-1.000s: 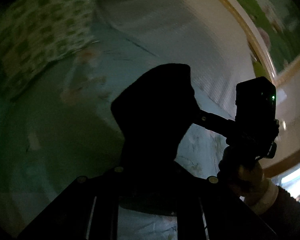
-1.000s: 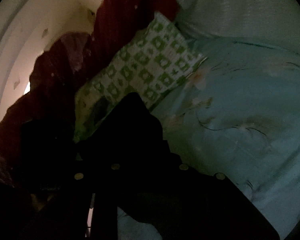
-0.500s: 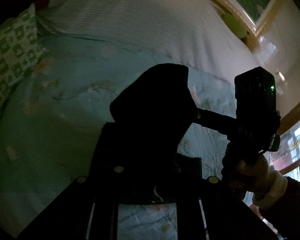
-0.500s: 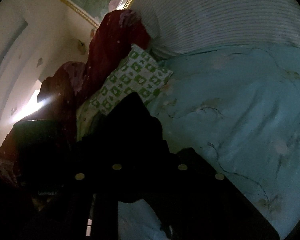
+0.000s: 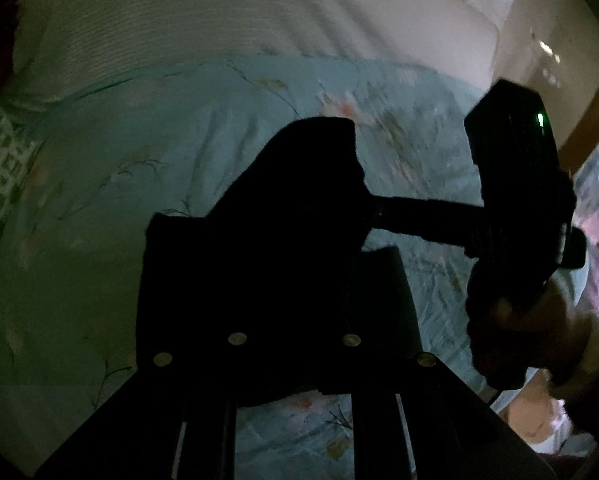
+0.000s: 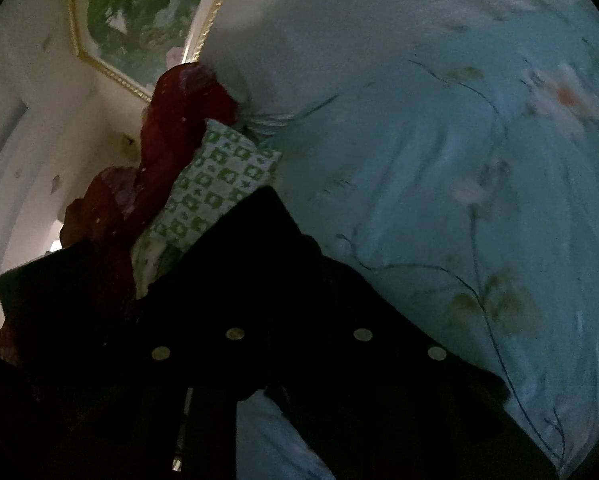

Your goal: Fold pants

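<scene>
The pants (image 5: 259, 248) are black and show only as a dark shape against the light blue floral bedspread (image 5: 139, 160). My left gripper (image 5: 295, 280) is shut on the pants, and the cloth covers its fingertips. My right gripper (image 6: 275, 280) is shut on another part of the pants (image 6: 299, 300), lifted over the bed. In the left wrist view the right gripper's body (image 5: 515, 184) and the hand holding it stand at the right, linked to the cloth by a dark bar.
A white ribbed cover (image 5: 239, 20) lies at the head of the bed. A green and white patterned pillow (image 6: 219, 188) and dark red cloth (image 6: 167, 152) sit at the left. A framed picture (image 6: 139, 12) hangs on the wall.
Both views have swung toward the right side of the bed. The pillow has slid out to the left edge. More of the pants now hangs below the left gripper. Both grips stay shut.
</scene>
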`<action>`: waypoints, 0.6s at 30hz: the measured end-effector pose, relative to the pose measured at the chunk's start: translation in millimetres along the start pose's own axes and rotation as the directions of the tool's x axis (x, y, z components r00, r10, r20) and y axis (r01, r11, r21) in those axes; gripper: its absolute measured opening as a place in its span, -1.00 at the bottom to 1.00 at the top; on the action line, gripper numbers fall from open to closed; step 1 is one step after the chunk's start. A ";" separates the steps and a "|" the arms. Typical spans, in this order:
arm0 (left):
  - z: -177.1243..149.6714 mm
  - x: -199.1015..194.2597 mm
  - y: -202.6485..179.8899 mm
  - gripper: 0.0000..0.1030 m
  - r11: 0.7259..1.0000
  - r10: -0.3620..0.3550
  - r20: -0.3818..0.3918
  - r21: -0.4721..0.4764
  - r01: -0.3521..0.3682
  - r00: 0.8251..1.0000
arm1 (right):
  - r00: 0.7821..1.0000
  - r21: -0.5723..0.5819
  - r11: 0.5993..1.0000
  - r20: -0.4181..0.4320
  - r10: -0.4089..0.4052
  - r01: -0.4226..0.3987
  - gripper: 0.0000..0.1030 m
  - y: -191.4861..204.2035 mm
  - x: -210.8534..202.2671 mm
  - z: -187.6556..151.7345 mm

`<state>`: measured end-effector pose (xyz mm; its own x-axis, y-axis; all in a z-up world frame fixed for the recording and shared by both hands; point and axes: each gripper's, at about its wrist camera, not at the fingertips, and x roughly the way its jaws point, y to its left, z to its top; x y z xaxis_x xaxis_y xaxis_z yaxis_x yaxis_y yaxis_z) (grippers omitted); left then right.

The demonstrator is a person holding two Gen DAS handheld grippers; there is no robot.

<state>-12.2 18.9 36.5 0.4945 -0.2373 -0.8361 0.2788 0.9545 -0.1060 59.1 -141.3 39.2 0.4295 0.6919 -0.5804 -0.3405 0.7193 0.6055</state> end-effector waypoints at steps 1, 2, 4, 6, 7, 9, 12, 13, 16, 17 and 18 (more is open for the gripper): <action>0.0 4.1 -2.6 -0.75 1.000 0.011 -0.001 0.018 -0.011 1.000 | 1.000 0.007 1.000 0.002 -0.005 0.005 -0.60 -3.2 -0.8 -2.0; -0.3 5.3 -5.6 -0.75 0.999 0.019 0.000 0.030 -0.019 1.000 | 1.000 0.013 1.000 0.004 -0.012 0.012 -0.60 -6.1 -1.3 -3.6; -2.4 11.7 -17.5 -0.75 0.997 0.049 -0.002 0.065 -0.049 0.999 | 1.000 0.022 0.999 0.002 -0.028 0.028 -0.60 -10.4 -1.7 -5.4; -6.7 13.6 -24.9 -0.75 0.995 0.056 -0.007 0.082 -0.055 0.998 | 0.999 0.023 0.998 -0.002 -0.050 0.050 -0.62 -12.9 -1.3 -7.5; -8.9 16.6 -29.2 -0.75 0.993 0.063 -0.008 0.098 -0.062 0.998 | 0.998 0.025 0.998 -0.003 -0.060 0.060 -0.62 -14.2 -1.0 -9.0; -13.3 20.0 -36.0 -0.75 0.989 0.074 -0.007 0.126 -0.072 0.997 | 0.998 0.036 0.997 -0.003 -0.070 0.070 -0.62 -18.7 -2.6 -11.9; -18.5 25.6 -47.6 -0.74 0.981 0.095 -0.006 0.171 -0.092 0.996 | 0.996 0.053 0.995 -0.009 -0.086 0.086 -0.62 -26.2 -4.8 -16.5; -19.2 28.5 -49.0 -0.74 0.978 0.101 -0.006 0.184 -0.098 0.995 | 0.996 0.060 0.994 -0.014 -0.091 0.091 -0.62 -28.9 -5.1 -18.0; -24.0 37.0 -57.3 -0.71 0.972 0.101 -0.017 0.217 -0.095 0.995 | 0.994 0.070 0.991 -0.020 -0.112 0.113 -0.63 -34.0 -7.9 -22.1; -25.4 40.5 -60.6 -0.67 0.969 0.103 -0.019 0.228 -0.096 0.994 | 0.993 0.075 0.990 -0.022 -0.119 0.121 -0.63 -35.2 -8.8 -23.2; -27.4 43.4 -63.9 -0.65 0.965 0.106 -0.021 0.243 -0.098 0.994 | 0.992 0.079 0.989 -0.023 -0.126 0.128 -0.63 -35.8 -9.1 -24.2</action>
<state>-31.2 -47.5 -7.7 0.5042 -0.1309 -0.8536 0.4209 0.9003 0.1105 47.1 -171.8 9.6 0.4495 0.5967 -0.6647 -0.2155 0.7946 0.5676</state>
